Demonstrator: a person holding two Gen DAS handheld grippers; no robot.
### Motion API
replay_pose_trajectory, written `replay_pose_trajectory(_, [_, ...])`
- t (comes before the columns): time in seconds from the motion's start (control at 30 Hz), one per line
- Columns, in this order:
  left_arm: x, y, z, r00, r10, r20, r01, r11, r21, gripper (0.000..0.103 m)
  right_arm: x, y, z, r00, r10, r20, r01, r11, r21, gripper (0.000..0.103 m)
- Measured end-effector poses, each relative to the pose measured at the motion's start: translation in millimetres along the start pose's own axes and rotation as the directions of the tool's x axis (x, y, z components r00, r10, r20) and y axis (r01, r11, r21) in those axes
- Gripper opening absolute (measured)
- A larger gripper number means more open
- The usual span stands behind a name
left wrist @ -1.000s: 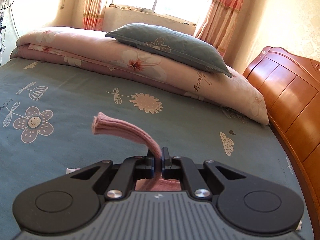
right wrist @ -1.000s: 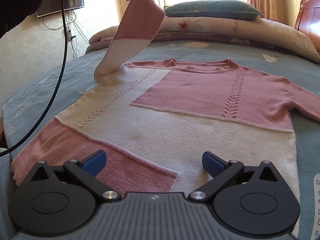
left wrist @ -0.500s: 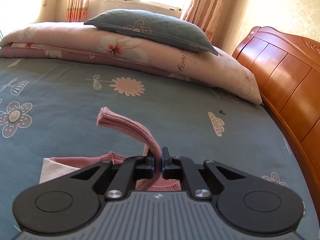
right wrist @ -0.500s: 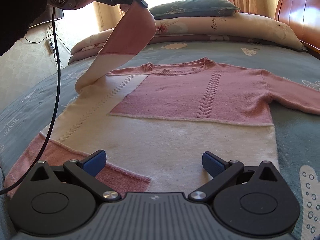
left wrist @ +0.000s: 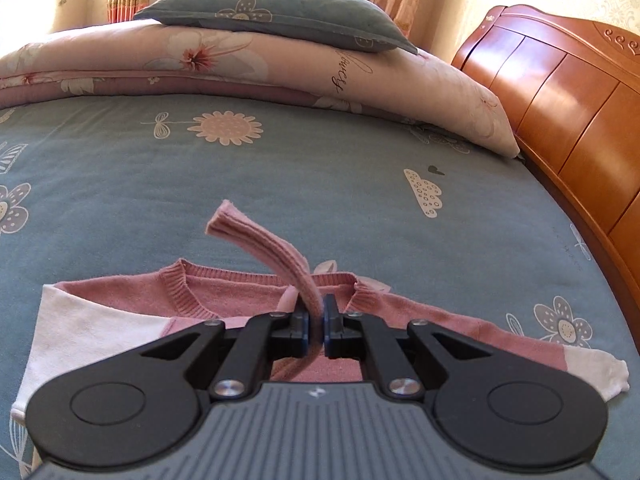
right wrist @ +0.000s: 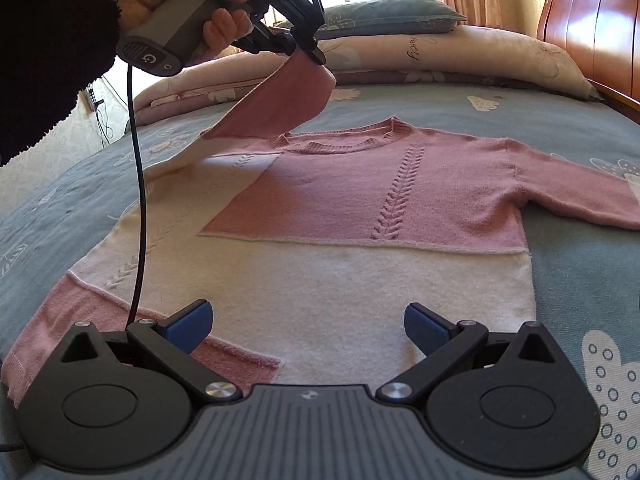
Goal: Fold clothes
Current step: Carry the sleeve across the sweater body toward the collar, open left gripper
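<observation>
Pink & cream knit sweater (right wrist: 360,216) lies flat, front up, on the bed sheet (right wrist: 580,272), neckline twd the pillows, hem nearest the right gripper (right wrist: 307,325). Colour blocks: pink upper chest w/ ribbed round neck, cream band across the middle & down the side at 9 o'clock, pink patch at the hem corner at 7 o'clock; a braided cable stitch runs down the pink chest, another down the cream side. One sleeve (right wrist: 580,196) lies stretched out flat twd 3 o'clock, pink w/ a cream end. The other sleeve (right wrist: 276,108), cream nr the shoulder then pink, is lifted off the bed & arcs over the neckline at 11 o'clock, its cuff (left wrist: 256,232) pinched in the left gripper (left wrist: 315,322); jaws narrow, clamped on the fabric, cuff end sticking up past them in left wrist view. Right gripper jaws wide apart, holding nothing, hovering over the hem. A hand (right wrist: 192,4) in a black fuzzy sleeve (right wrist: 52,48) holds the left tool; its grey butt shows a "G" power-type symbol, black cable (right wrist: 138,208) hanging down. Sheet is grey-blue w/ flower & cloud prints. At 12 o'clock a folded floral quilt (left wrist: 280,68) w/ cursive script, not clearly legible, grey-green pillow (left wrist: 276,16) on top. Wooden headboard (left wrist: 568,92) at 2 o'clock.
</observation>
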State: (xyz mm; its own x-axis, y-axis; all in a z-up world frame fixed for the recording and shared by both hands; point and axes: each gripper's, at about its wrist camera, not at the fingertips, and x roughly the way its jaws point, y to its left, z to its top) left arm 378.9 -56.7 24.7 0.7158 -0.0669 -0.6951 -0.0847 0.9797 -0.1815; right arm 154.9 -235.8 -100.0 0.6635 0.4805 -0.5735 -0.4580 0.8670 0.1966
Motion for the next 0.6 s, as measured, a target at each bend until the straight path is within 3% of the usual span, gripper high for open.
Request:
replay_pose_trajectory(0.33, [22,-13,-19,0.998,0.002,-0.065,0.001,0.999,0.047,0.007,-3,-1,1,1.000,-0.004,0.004,0.004,1.000,-0.004,0.103])
replay_pose_trajectory(0.6, [24,-26,-28,0.996,-0.035,-0.085,0.044,0.994,0.105,0.011,-3,-2,1,1.000,-0.006,0.005,0.006,1.000,0.002,0.103])
